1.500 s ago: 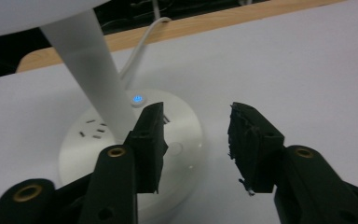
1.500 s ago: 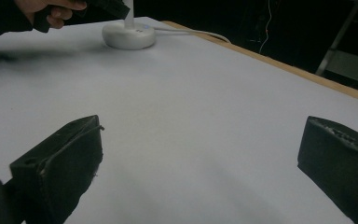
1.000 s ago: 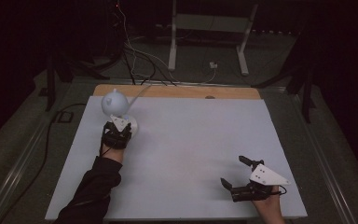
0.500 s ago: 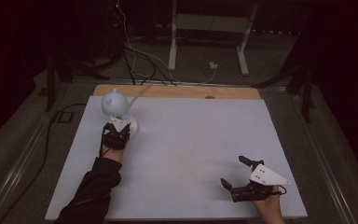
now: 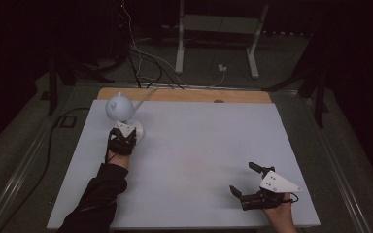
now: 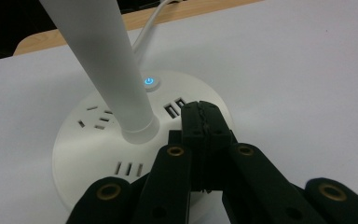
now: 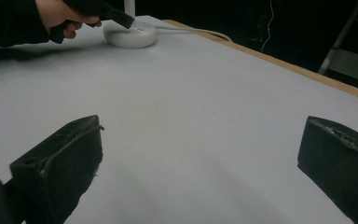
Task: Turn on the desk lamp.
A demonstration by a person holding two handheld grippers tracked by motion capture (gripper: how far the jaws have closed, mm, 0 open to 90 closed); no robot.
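Note:
A white desk lamp stands at the back left of the white table, with a round head [image 5: 118, 108] and a round base [image 5: 138, 131]. In the left gripper view the base [image 6: 88, 140] carries sockets, USB ports and a power button [image 6: 149, 81] that glows blue, beside the lamp's stem [image 6: 102, 56]. My left gripper [image 5: 125, 134] is shut with nothing between its pads, and its tips [image 6: 200, 114] sit over the base's top next to the USB ports. My right gripper [image 5: 243, 178] rests near the table's front right corner, its jaws wide open on nothing [image 7: 200, 154].
The lamp's white cord [image 5: 145, 95] runs back over a wooden strip [image 5: 189, 95] along the table's [image 5: 199, 145] far edge. In the right gripper view the other hand [image 7: 60, 16] and the lamp base [image 7: 130, 35] lie far across the bare white surface. Dark floor, cables and a stand lie beyond.

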